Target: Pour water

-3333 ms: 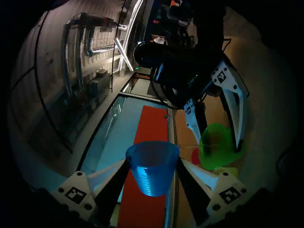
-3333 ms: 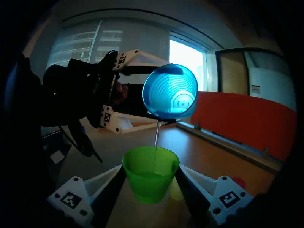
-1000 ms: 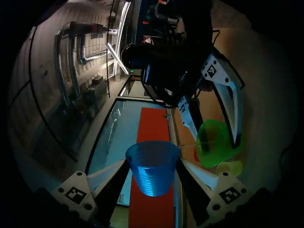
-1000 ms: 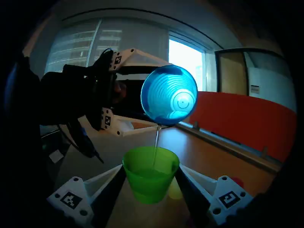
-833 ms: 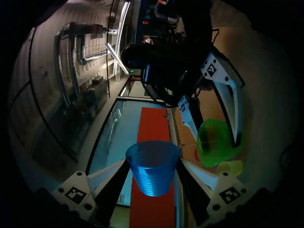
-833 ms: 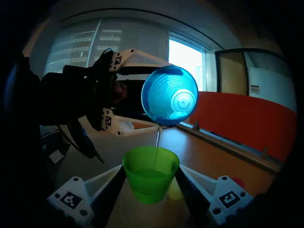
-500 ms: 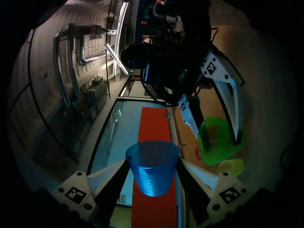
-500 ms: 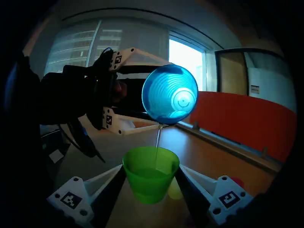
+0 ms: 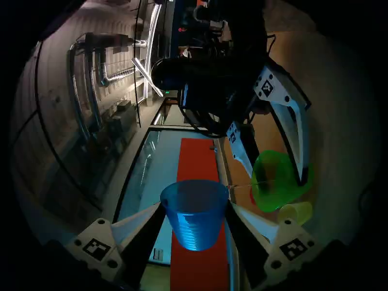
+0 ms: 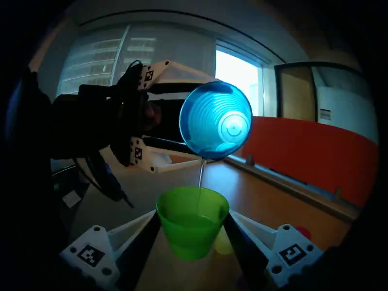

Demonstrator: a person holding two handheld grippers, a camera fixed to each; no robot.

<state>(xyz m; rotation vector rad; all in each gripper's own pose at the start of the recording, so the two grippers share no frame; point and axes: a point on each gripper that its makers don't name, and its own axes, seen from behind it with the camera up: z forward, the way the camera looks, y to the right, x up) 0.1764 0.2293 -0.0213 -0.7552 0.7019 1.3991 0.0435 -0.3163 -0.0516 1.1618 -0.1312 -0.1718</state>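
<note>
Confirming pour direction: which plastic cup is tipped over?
The translucent blue plastic cup in the left claw: tipped sideways, water stream falling from its rim. The translucent green plastic cup in the right claw stands upright beneath.

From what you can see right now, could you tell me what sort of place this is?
Probably an office: a long wooden desk with an orange divider panel along its far edge, and a large bright window behind.

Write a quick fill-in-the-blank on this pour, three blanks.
The left gripper holds the blue cup tipped; a thin stream of ____ leaves its rim. It lands in the green cup, clamped in the ____ gripper. A small ____ cup sits just beyond the green cup. Missing: water, right, yellow.
</note>
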